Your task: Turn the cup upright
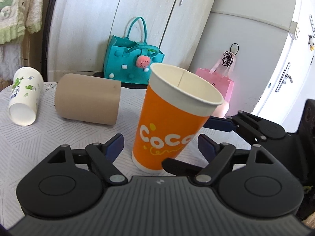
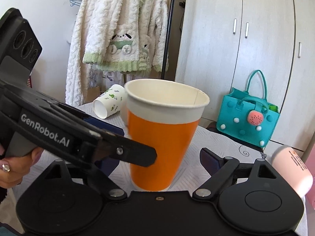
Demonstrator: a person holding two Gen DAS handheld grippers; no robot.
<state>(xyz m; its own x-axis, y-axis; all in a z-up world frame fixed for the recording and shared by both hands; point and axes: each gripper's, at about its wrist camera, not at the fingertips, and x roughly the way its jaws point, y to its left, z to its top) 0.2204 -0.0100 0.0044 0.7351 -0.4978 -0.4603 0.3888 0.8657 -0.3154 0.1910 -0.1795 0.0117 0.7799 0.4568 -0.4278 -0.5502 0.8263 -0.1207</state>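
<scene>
An orange paper cup (image 1: 167, 118) with a white rim stands upright on the table, mouth up; it also shows in the right wrist view (image 2: 163, 137). My left gripper (image 1: 161, 145) is open, its blue-padded fingers on either side of the cup's lower half, apart from it. My right gripper (image 2: 159, 159) is open too, with the cup between its fingers. The right gripper's body (image 1: 256, 127) shows at the right of the left wrist view, and the left gripper's body (image 2: 59, 133) crosses the right wrist view from the left.
A tan cup (image 1: 88, 100) and a white cup with green prints (image 1: 25, 96) lie on their sides at the table's far left. A pink cup (image 2: 293, 169) lies at the right. A teal felt bag (image 1: 133, 63), a pink bag (image 1: 218, 80) and wardrobe doors stand behind.
</scene>
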